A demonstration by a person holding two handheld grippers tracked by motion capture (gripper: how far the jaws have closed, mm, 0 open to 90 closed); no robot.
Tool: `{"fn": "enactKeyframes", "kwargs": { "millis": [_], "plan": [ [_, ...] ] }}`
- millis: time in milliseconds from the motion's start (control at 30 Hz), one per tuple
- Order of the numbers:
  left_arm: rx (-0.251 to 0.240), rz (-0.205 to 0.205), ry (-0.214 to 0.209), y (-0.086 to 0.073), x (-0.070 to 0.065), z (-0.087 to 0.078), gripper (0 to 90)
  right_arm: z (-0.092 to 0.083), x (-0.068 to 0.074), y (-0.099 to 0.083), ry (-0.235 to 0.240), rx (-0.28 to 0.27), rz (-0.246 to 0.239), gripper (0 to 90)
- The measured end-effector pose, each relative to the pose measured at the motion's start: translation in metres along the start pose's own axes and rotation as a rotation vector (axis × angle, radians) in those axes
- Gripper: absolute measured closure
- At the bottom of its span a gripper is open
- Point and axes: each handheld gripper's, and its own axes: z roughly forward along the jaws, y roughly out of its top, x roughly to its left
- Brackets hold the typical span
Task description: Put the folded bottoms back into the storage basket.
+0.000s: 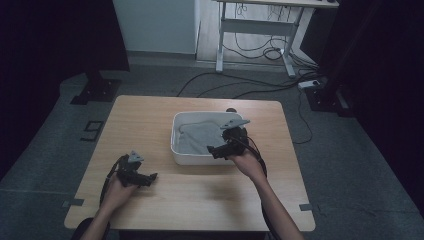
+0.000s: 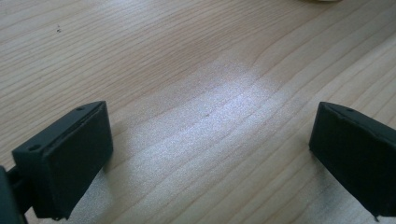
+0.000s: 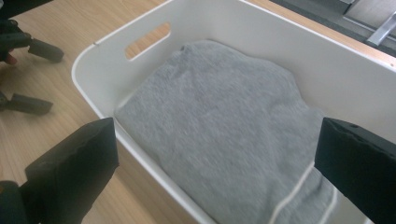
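A white plastic bin stands on the wooden table, right of centre. A folded grey cloth lies inside it; the right gripper view shows the grey cloth covering the bin's floor, below a handle slot in the white bin. My right gripper hovers over the bin's near right corner, open, jaws wide apart above the cloth. My left gripper rests low over bare wood at the near left, open, with nothing between its jaws.
The wooden table has free room to the left of and in front of the bin. Beyond the table, cables trail across the grey floor, and a white desk frame stands at the back.
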Motion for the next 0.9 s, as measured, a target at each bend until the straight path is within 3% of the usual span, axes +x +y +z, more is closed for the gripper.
{"fn": "enactKeyframes", "kwargs": {
  "millis": [467, 900],
  "plan": [
    [0.000, -0.002, 0.001, 0.000, 0.000, 0.000, 0.0, -0.024, -0.007, -0.026, -0.024, -0.012, 0.006, 0.0],
    [0.001, -0.002, 0.002, -0.001, 0.000, -0.001, 0.0, -0.048, -0.010, -0.059, -0.081, -0.027, 0.016, 0.0]
  ]
}}
